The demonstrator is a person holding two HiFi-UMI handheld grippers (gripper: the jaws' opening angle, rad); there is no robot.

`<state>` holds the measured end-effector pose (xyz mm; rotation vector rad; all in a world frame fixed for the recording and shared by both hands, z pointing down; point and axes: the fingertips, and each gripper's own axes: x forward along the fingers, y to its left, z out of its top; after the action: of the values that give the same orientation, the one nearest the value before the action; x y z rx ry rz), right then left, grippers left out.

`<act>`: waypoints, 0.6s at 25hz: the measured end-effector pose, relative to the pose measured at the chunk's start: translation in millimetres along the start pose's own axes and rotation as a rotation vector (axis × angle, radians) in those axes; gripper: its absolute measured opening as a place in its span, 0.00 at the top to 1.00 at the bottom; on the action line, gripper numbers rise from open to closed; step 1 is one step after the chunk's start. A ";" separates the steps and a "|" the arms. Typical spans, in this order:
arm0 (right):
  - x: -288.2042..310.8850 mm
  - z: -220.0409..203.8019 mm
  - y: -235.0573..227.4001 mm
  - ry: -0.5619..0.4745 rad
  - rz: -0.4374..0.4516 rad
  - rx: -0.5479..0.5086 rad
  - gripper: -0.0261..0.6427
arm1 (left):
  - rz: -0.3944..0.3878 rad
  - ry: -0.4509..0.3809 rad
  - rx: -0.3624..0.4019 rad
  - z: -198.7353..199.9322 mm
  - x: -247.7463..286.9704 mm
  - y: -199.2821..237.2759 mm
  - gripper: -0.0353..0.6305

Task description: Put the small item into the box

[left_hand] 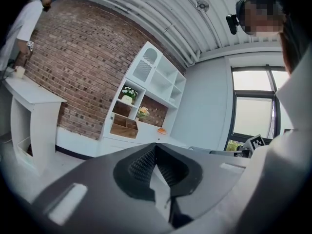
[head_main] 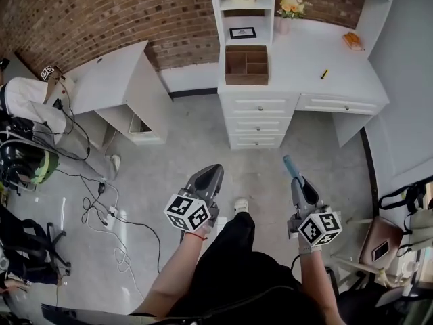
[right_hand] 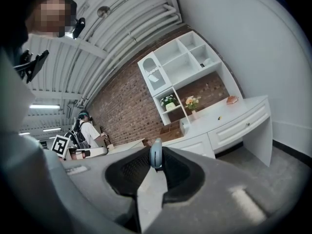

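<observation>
Findings: the right gripper (head_main: 298,183) was clamped on the small item (head_main: 289,162), a blue-grey piece standing up from its jaw tips over the floor. The left gripper (head_main: 214,172) was closed with nothing between its jaws.

The box (head_main: 247,65), wooden and divided, sat on the white desk (head_main: 318,59) beside the shelf unit (head_main: 218,19), well apart from both grippers. A yellow object (head_main: 325,74) and an orange object (head_main: 352,40) lay on the desktop to the box's right.

Cables (head_main: 101,202) trailed across the floor at left, and a chair (head_main: 382,246) stood near the right gripper. Bare grey floor (head_main: 196,141) lay between the grippers and the desk drawers (head_main: 260,105).
</observation>
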<state>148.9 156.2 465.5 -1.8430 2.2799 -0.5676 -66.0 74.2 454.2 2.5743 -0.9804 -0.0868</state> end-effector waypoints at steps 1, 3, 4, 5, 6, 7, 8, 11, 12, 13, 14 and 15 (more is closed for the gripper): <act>6.7 2.0 -3.1 0.002 -0.003 0.001 0.86 | -0.003 0.001 0.000 2.9 8.2 4.9 0.94; 20.4 6.9 -9.8 0.005 -0.008 -0.003 0.86 | -0.011 -0.002 0.002 11.0 26.9 13.8 0.94; 27.3 10.3 -13.4 0.005 -0.011 -0.005 0.86 | -0.017 -0.004 0.003 15.5 36.7 17.4 0.94; 34.4 14.0 -16.8 0.005 -0.016 -0.006 0.86 | -0.024 -0.005 0.004 19.9 46.1 20.9 0.94; 41.9 17.6 -19.8 0.005 -0.021 -0.006 0.86 | -0.029 -0.005 0.005 24.4 54.8 24.6 0.94; 49.8 20.7 -22.5 0.005 -0.024 -0.006 0.86 | -0.032 -0.006 0.006 28.8 62.9 28.7 0.94; 57.8 23.4 -24.7 0.006 -0.026 -0.006 0.86 | -0.034 -0.008 0.008 33.0 70.1 32.9 0.94; 81.3 29.6 -28.4 0.009 -0.027 -0.007 0.86 | -0.038 -0.007 0.013 42.4 87.6 46.8 0.94; 89.0 31.0 -28.8 0.011 -0.025 -0.008 0.86 | -0.038 -0.006 0.014 44.6 92.2 52.3 0.94; 96.6 32.1 -29.0 0.014 -0.023 -0.009 0.86 | -0.035 -0.005 0.012 46.6 96.2 58.4 0.94; 103.8 33.1 -29.6 0.019 -0.022 -0.011 0.86 | -0.032 -0.005 0.008 48.4 99.9 64.5 0.94; 110.9 34.4 -30.7 0.024 -0.021 -0.013 0.86 | -0.027 -0.005 0.002 50.1 103.9 70.6 0.94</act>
<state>163.2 37.2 458.6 -1.8782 2.2873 -0.5826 -41.5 -58.2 442.2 2.5914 -0.9479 -0.1001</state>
